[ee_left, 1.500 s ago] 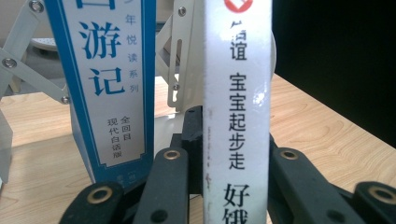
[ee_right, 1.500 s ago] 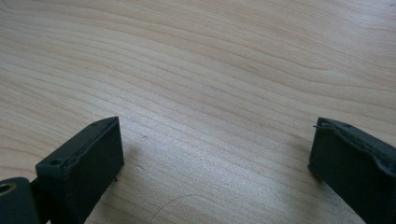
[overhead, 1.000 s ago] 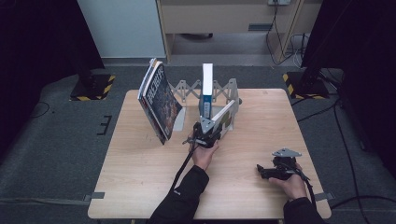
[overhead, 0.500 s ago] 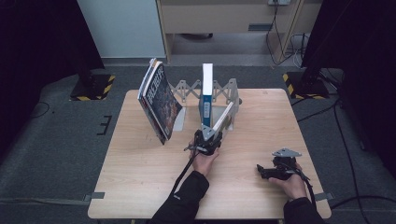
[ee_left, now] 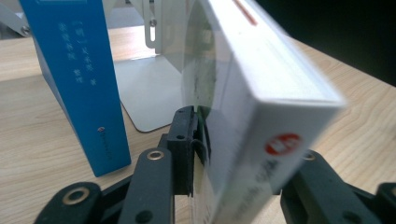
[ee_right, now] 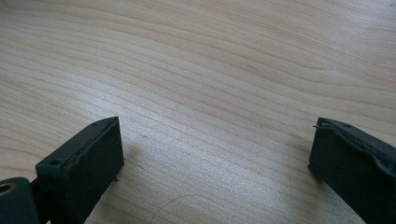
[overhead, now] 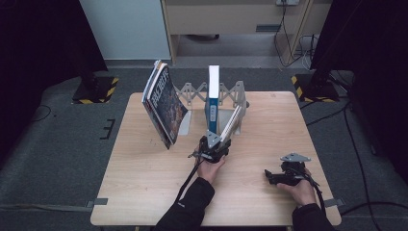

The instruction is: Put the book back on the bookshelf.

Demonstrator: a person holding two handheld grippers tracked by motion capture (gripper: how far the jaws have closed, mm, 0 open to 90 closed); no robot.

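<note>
A white book leans slantwise against the metal book rack, right of an upright blue book. My left gripper is at the white book's lower near end. In the left gripper view the white book sits between the jaws of the left gripper, which have just been opening, and the blue book stands to its left. My right gripper rests on the table at the near right. In the right gripper view it stands open over bare wood.
A stack of magazines leans steeply at the rack's left end. The wooden table has free room along its near left and far right. Dark floor and striped stand feet surround it.
The left gripper has shifted slightly toward the near edge at the white book's lower end. The book still leans on the rack. The right hand has not moved.
</note>
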